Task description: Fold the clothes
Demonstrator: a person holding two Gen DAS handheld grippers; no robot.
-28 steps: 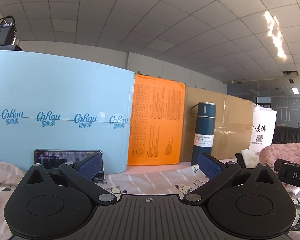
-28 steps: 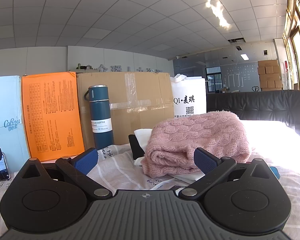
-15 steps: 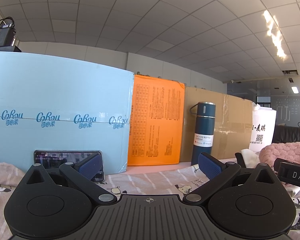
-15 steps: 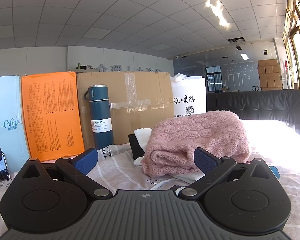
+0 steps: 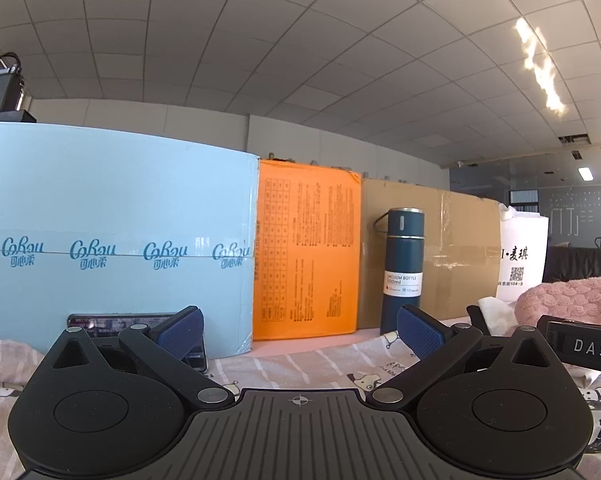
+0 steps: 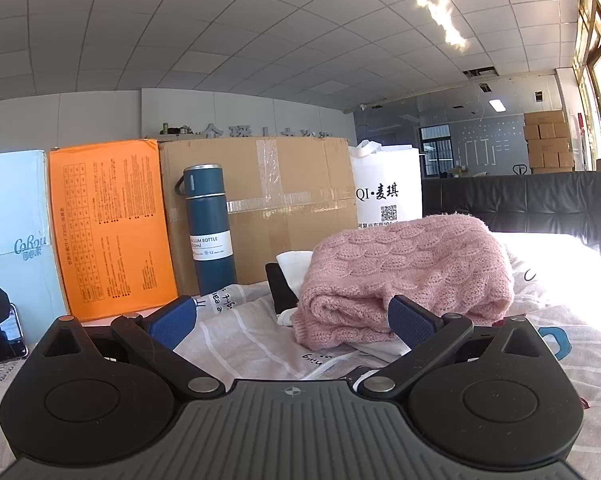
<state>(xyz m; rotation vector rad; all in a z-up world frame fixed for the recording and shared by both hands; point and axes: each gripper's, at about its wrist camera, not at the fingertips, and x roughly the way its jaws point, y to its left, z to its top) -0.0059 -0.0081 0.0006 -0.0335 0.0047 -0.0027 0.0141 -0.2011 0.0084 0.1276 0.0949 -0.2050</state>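
Both grippers are spread wide with nothing in them. The pink sweater (image 6: 408, 276) sits folded on the bedsheet (image 6: 240, 336), just past the right gripper (image 6: 292, 320), toward its right finger. From the left gripper (image 5: 298, 332) it's far right (image 5: 568, 300).

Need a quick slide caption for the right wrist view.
Open right gripper facing a folded pink cable-knit sweater on patterned bedding.
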